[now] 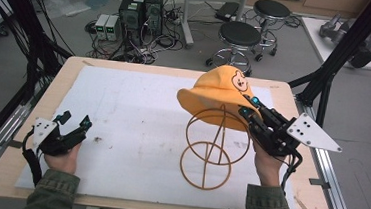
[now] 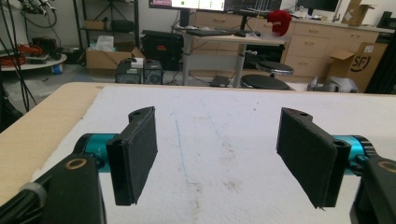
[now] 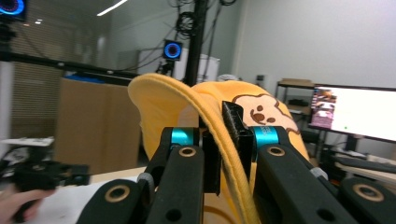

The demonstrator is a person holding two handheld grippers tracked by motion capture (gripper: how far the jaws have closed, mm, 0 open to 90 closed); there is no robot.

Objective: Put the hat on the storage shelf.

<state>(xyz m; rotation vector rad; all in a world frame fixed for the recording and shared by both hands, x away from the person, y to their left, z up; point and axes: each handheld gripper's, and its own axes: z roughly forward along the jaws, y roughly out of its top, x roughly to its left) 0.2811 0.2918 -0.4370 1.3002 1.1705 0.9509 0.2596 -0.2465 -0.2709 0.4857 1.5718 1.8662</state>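
An orange bucket hat (image 1: 220,89) with a bear face patch sits over the top of an orange wire hat stand (image 1: 210,146) on the white mat. My right gripper (image 1: 249,109) is shut on the hat's brim at its right side; in the right gripper view the brim (image 3: 219,140) runs between the two black pads (image 3: 233,123). My left gripper (image 1: 74,123) rests low at the table's left, held in a hand, jaws wide apart. In the left gripper view its pads (image 2: 135,154) have only bare mat between them.
The white mat (image 1: 132,115) covers most of the wooden table (image 1: 20,136). Black frame posts (image 1: 338,51) rise at the right and left. Stools (image 1: 239,36) and computer boxes (image 1: 140,10) stand on the floor beyond the far edge.
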